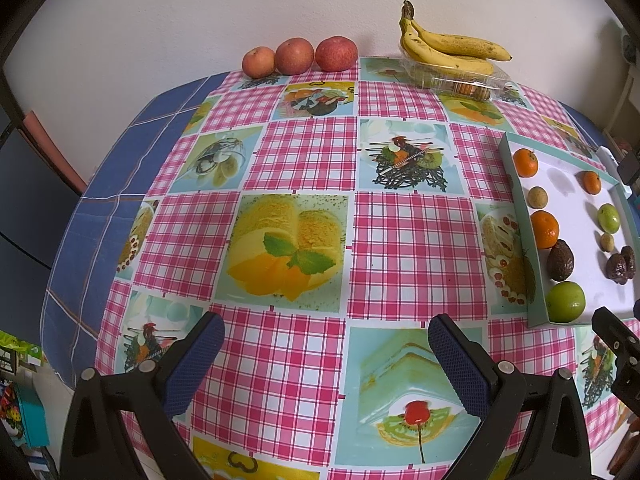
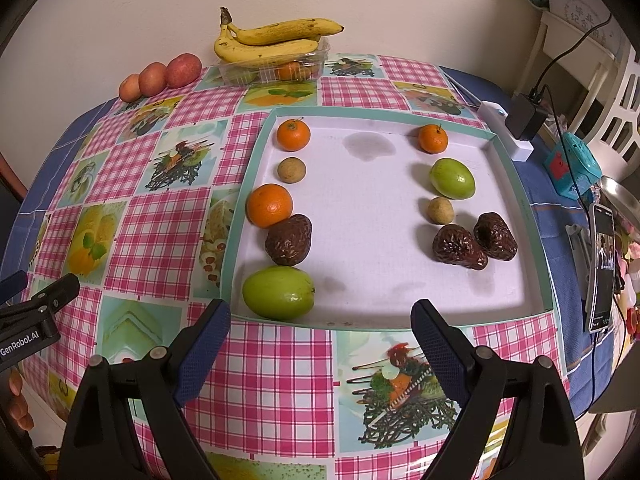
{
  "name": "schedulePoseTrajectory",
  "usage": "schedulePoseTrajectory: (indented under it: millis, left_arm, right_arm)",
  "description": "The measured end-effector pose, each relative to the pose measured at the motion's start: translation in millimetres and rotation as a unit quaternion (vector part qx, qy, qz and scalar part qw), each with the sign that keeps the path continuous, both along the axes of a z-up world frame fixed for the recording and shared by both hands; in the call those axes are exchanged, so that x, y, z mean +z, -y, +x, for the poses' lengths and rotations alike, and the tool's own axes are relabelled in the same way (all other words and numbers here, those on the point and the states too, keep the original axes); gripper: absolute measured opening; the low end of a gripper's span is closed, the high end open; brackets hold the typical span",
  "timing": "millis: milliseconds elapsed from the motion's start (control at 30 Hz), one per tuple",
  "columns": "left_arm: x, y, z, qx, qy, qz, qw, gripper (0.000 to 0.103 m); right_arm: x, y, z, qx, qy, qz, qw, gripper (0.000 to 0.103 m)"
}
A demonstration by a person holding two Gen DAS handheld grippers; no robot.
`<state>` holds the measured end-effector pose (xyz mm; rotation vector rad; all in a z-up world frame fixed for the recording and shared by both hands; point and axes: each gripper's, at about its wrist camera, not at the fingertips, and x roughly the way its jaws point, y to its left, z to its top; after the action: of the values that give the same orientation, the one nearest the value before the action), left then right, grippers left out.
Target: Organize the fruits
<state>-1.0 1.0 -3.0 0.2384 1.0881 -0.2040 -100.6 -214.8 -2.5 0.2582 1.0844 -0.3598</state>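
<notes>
Lying in two loose columns inside the shallow white cardboard tray with teal rim [image 2: 516,184], small fruits sit along its left and right walls: three orange mandarins [image 2: 269,205], two green round fruits [image 2: 277,293], two tan balls [image 2: 292,169] and three dark wrinkled fruits [image 2: 288,239], kinds mixed within each column. That would fit sorting unfinished or a mirrored layout done. Both the left tool [image 1: 326,364] and right tool [image 2: 320,350] hover spread wide above the bench [image 1: 304,160], apparently empty.

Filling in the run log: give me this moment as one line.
left gripper: open, empty | right gripper: open, empty | tray: fruit in two columns | bananas: on clear box
</notes>
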Motion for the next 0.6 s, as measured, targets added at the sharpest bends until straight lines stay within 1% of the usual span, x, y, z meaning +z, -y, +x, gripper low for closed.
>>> schedulePoseTrajectory:
  millis: [600]
  left_arm:
    - [-1.1,-1.2,0.8,0.001,-0.001,0.002,1.0,0.103]
  right_arm:
    - [0.1,-0.9,0.5,-0.001,0.0,0.0,1.0,0.092]
